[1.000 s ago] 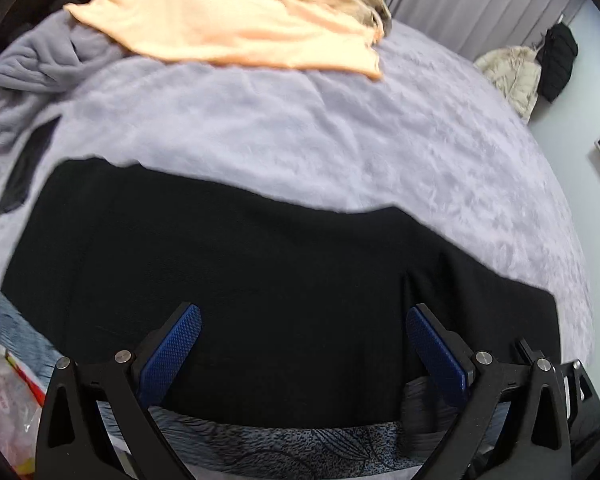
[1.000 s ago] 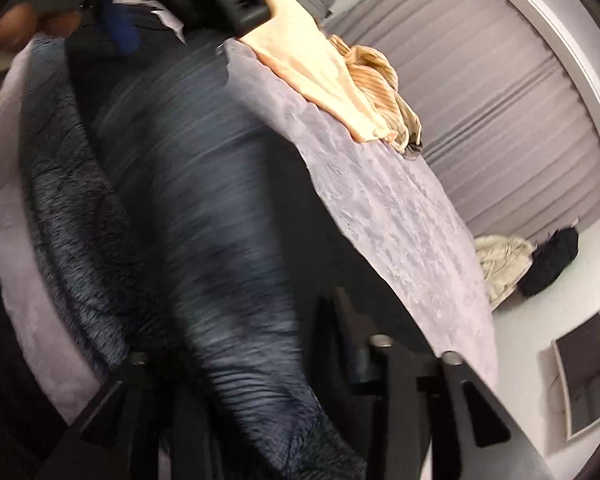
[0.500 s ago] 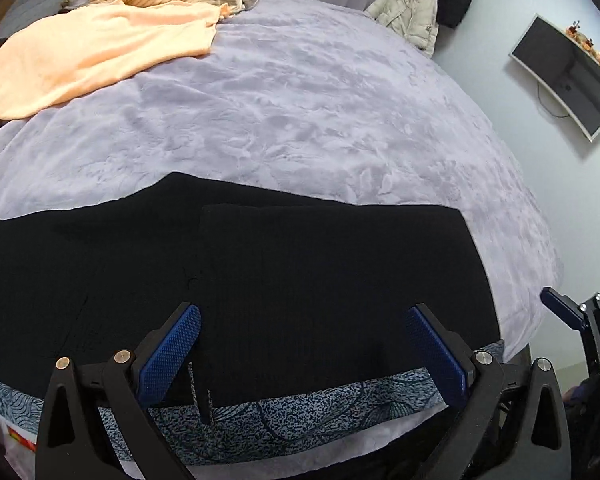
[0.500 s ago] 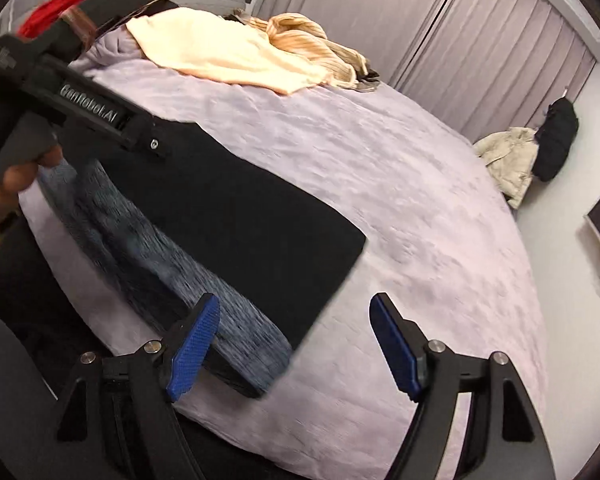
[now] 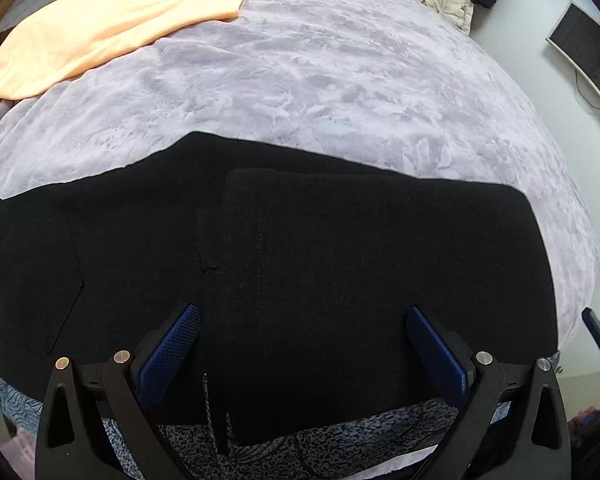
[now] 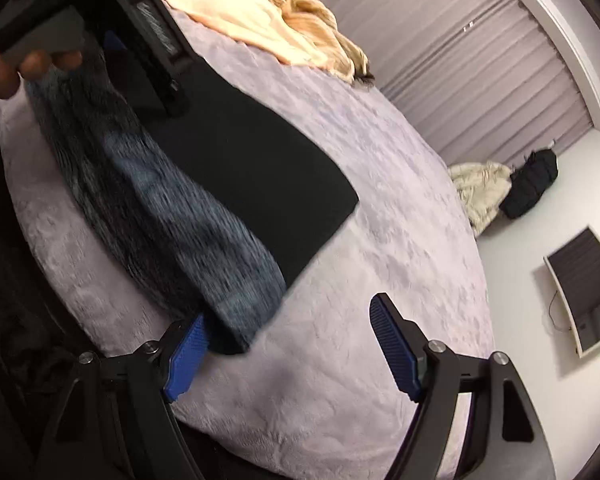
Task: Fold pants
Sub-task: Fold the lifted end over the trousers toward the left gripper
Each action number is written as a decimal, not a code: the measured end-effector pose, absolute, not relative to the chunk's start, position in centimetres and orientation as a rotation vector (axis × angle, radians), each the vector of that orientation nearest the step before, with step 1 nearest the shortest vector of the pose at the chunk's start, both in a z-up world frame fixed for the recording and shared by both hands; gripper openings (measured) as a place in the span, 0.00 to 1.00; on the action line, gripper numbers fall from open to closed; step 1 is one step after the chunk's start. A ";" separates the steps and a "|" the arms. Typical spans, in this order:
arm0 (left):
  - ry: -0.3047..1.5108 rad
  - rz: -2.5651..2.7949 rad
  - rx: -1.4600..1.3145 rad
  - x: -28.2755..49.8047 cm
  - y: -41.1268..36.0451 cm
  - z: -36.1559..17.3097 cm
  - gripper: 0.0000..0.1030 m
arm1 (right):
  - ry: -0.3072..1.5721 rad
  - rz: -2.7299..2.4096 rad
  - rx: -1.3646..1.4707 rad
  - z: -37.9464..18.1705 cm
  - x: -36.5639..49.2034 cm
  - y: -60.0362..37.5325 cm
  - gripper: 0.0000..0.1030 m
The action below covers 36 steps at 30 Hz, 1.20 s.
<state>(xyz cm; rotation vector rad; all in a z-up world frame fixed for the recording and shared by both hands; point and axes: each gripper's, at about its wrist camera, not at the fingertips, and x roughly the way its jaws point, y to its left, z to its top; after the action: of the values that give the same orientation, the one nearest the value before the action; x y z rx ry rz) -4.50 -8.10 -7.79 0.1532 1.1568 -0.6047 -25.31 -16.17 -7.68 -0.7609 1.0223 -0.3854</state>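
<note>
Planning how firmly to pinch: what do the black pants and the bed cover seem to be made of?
The black pants look like a matte, fine-ribbed knit: faint vertical lines, no sheen. The lavender bed cover looks like plush fleece, with crushed, swirled pile catching light. Exact fibres cannot be told.

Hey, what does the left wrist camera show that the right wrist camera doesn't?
Only the left wrist view shows the fold edge across the black pants and their stitched pocket outline.

Only the right wrist view shows the hand holding the left gripper, plus the grey curtains.

Both show the lilac bed cover, orange garment, patterned blue cloth, wall screen, and open jaws; the right gripper holds nothing.
</note>
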 end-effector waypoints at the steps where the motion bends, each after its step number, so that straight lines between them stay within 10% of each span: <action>1: 1.147 -0.614 0.141 -4.6 -8.1 -7.4 1.00 | 1.010 -0.403 -0.797 -7.9 -25.7 -16.5 0.78; 19: 1.066 -0.547 0.262 -6.1 -8.0 -6.5 1.00 | 0.943 -0.081 -0.081 -1.4 -24.1 -24.1 0.79; 36: 1.122 -0.550 0.250 -5.2 -8.3 -8.8 1.00 | 1.187 0.030 -0.174 -8.6 -16.2 -26.3 0.76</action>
<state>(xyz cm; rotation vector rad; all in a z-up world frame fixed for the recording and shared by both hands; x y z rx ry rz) -5.23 -8.32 -8.85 0.2503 1.1219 -0.5504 -16.23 -26.25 -8.60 -0.1741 1.1873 0.0297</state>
